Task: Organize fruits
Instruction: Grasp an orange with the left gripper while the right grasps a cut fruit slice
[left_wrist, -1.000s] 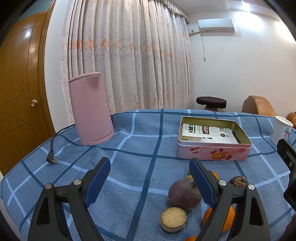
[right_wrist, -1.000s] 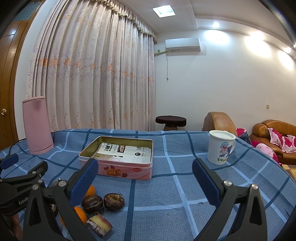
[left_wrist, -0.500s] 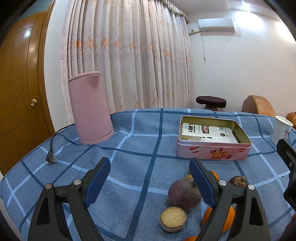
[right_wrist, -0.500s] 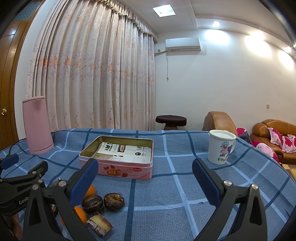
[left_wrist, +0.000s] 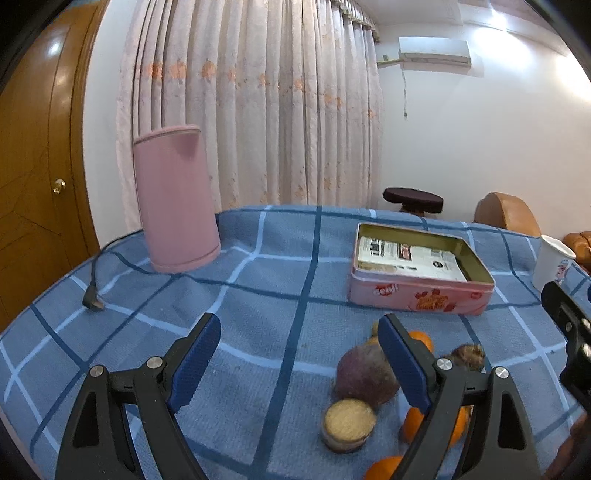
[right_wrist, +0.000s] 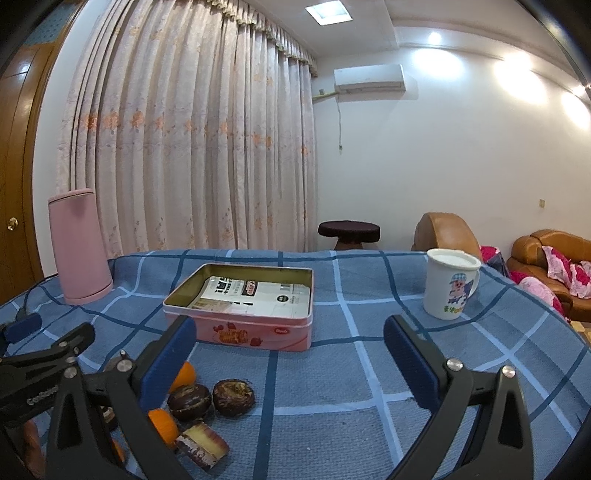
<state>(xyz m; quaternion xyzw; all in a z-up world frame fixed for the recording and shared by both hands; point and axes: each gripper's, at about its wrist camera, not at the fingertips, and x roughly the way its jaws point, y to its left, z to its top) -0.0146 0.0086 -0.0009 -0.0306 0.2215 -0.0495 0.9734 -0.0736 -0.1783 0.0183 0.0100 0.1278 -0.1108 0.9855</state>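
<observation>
Left tool (left_wrist: 299, 338): spread wide, nothing between its blue pads, poised above the checked blue surface (left_wrist: 258, 288). Just ahead of its right finger, a cluster of fruit: a round purple-red fruit (left_wrist: 364, 374), a cut piece with a pale grainy face (left_wrist: 349, 424) touching its near side, oranges (left_wrist: 421, 339) partly hidden behind the finger, and a brownish wrinkled fruit (left_wrist: 467, 354) further right. Beyond the cluster, to the front-right, an open pink tin (left_wrist: 421, 295) with a printed packet lying inside. Far to the front-left, a tall pink container (left_wrist: 173, 206), with a black cord and plug (left_wrist: 92, 301) trailing toward the near left.

Right tool (right_wrist: 290, 336): also spread wide and empty, held above the surface. Same tin (right_wrist: 255, 332) straight ahead, just past the left finger. Close by that left finger, two dark round fruits (right_wrist: 210, 400) side by side, orange pieces (right_wrist: 183, 373) half covered by the finger, and a cut chunk with purple skin (right_wrist: 203, 445) nearest the camera. White lidded mug (right_wrist: 448, 288) well ahead to the right.
</observation>
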